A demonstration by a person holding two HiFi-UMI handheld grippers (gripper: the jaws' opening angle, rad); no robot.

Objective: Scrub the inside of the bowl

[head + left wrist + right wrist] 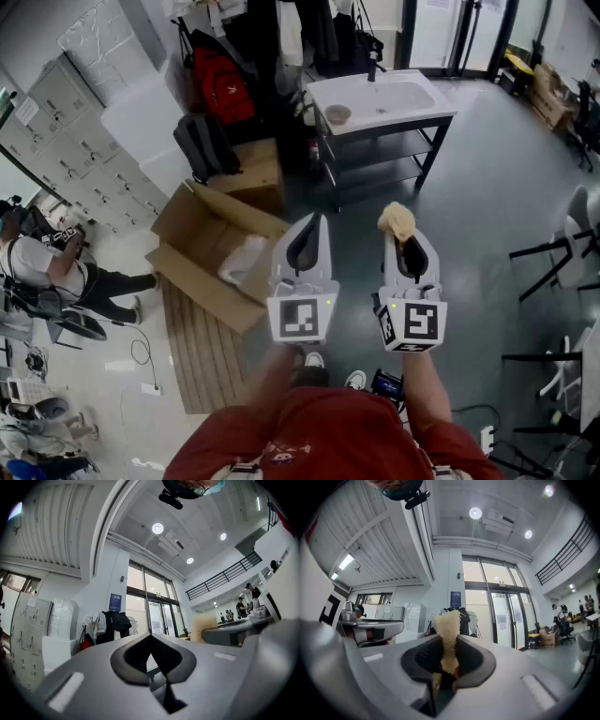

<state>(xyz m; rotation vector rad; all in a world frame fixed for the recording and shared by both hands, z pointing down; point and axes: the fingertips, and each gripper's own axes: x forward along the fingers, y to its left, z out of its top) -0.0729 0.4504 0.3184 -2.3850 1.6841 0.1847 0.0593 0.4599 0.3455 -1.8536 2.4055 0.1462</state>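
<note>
A small brown bowl stands on the left end of a white sink table far ahead across the room, by a dark faucet. My right gripper is shut on a pale yellow sponge, which sticks up out of the jaws; in the right gripper view the sponge rises between the dark pads of the right gripper. Held level beside it, my left gripper is shut with nothing in it, and the left gripper shows its jaws meeting. Both are well short of the bowl.
An open cardboard box lies on the floor at front left. A dark backpack and a red bag stand by the wall. Chairs are at the right. A person sits at far left by grey lockers.
</note>
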